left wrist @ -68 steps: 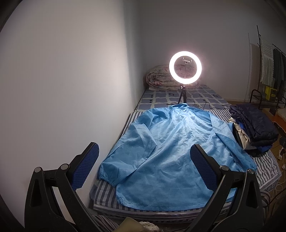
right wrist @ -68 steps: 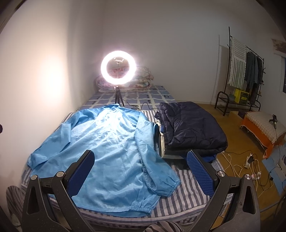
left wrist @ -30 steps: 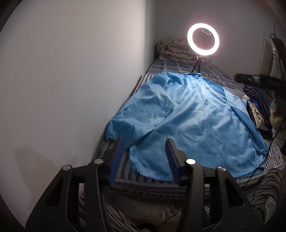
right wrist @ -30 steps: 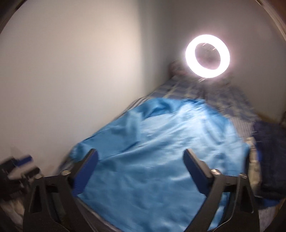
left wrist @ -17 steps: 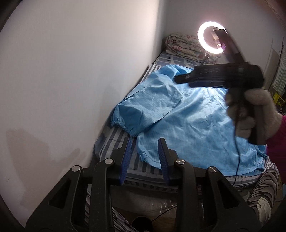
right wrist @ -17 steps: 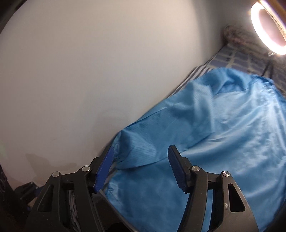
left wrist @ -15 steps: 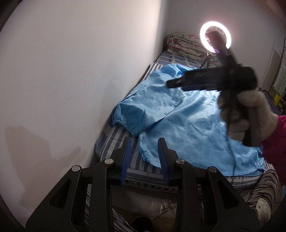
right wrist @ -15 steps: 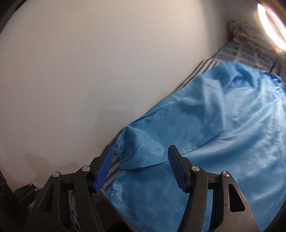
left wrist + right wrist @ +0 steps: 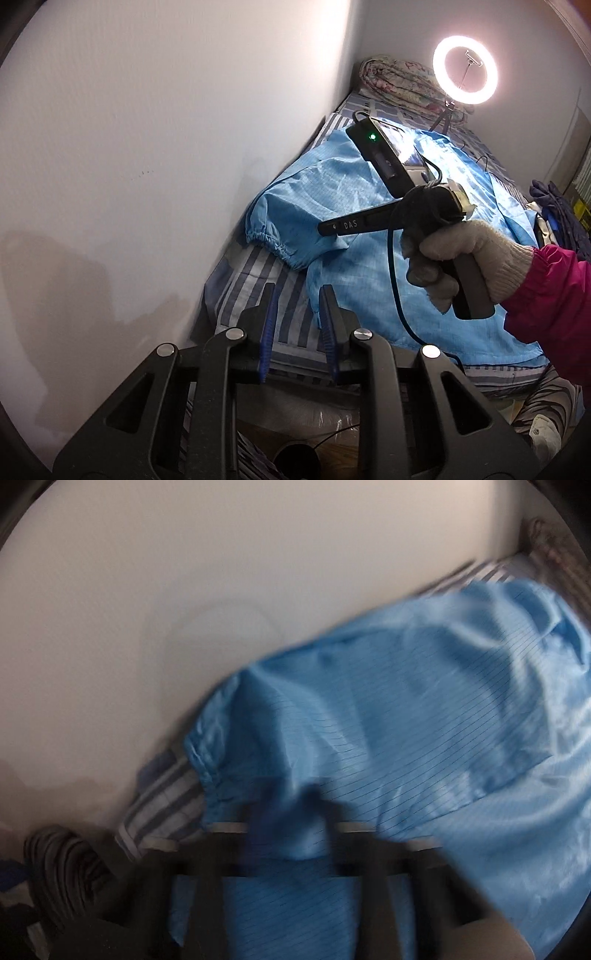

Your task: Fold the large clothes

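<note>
Lying spread across a striped mattress (image 9: 258,280) beside a white wall (image 9: 147,147), one light-blue jacket (image 9: 424,206) awaited its first fold as a person in a knit glove (image 9: 461,254) and magenta sleeve (image 9: 554,295) brought two handheld grippers to its near corner. The right gripper (image 9: 295,819), blurred in its own view, had just snapped closed over the sleeve (image 9: 351,746) near the elastic cuff (image 9: 207,768); blue cloth seemed to sit between its fingers, though the blur left the hold uncertain. The left gripper (image 9: 295,321) hovered just short of the hem corner (image 9: 314,295), its jaws having just been narrowing but parted, with nothing between them. The slick fabric looked liable to slide out of a shallow pinch, and a bite taken too deep could gather the bedsheet as well, dragging it into the fold. Visible in the room were one jacket, two grippers, one lit ring light (image 9: 465,70) on its stand, one rolled floral quilt (image 9: 399,85) at the bed's head and one dark garment (image 9: 554,203) at the far side.
</note>
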Demonstrator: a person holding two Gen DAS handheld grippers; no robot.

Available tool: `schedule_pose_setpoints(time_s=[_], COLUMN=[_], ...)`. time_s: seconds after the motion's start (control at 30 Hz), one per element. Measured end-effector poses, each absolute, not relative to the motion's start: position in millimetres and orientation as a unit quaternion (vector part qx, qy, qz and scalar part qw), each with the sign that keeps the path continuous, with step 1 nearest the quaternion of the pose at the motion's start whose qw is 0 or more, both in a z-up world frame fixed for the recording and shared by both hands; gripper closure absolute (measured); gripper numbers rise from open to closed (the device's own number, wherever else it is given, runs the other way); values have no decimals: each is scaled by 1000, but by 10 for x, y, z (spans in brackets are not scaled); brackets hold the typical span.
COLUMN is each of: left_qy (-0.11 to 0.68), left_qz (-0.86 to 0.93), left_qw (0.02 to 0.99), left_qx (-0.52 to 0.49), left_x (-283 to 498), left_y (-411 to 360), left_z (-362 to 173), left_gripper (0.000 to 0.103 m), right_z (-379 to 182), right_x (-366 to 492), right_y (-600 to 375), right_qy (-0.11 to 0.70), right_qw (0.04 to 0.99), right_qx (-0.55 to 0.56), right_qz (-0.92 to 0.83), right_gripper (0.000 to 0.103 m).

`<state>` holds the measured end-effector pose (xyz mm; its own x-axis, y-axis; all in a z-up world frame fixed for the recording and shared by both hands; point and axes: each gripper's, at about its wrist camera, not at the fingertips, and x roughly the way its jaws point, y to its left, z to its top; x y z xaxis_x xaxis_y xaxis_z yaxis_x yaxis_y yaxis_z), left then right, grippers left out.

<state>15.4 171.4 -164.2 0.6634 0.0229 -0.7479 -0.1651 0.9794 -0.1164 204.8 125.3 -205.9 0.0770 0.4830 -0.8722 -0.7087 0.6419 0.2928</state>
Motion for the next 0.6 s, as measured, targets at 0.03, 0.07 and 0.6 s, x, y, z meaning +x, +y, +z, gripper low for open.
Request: schedule_pose_setpoints(time_s=[0.03, 0.07, 0.6], left_qy=[408, 409, 416], left_qz=[52, 51, -8], left_qw=[907, 907, 895], left_qx=[-88, -87, -164], left_x=[165, 180, 609], left_y=[1718, 1724, 1701], left_z=[-1645, -1658, -1752], left_gripper=[80, 80, 36], right_z=[-2070, -2058, -1544], right_x=[2051, 2047, 2018], right_y=[1234, 1208, -332], right_qy=[541, 538, 496], right_qw=[727, 728, 748], right_qx=[-101, -99, 162], right_qz=[411, 414, 409], right_gripper=[100, 101, 102])
